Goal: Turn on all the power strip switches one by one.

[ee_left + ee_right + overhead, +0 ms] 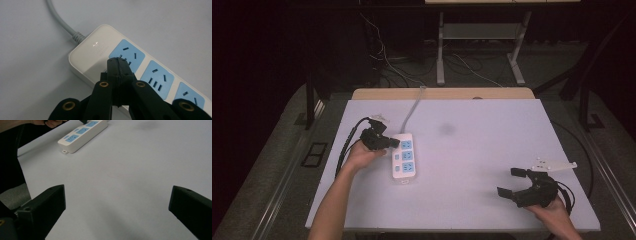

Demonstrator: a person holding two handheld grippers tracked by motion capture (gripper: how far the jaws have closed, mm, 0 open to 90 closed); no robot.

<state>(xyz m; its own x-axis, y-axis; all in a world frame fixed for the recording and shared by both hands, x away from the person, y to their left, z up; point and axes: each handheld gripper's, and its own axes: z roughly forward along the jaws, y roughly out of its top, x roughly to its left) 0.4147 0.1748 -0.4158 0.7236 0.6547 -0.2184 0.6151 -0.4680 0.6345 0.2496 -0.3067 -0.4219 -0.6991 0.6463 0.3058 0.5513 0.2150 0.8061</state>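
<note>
A white power strip [404, 154] with three blue sockets lies left of the table's middle, its grey cable [413, 109] running to the far edge. My left gripper [393, 143] is shut, its joined tips pointing at the strip's far end. In the left gripper view the closed jaws meet at the left gripper's tip [117, 60], over the white top of the power strip [90, 53] beside the first blue socket [128, 53]. My right gripper [510, 182] rests near the front right of the table, jaws wide open with nothing between them. The right gripper view shows the power strip [81, 135] far off.
The white table [482, 150] has a wooden strip along its far edge. A grey three-cornered plate [555, 164] tops the right gripper. Table legs and loose cables [472, 65] lie on the floor beyond. A faint dark smudge [446, 129] marks the table top.
</note>
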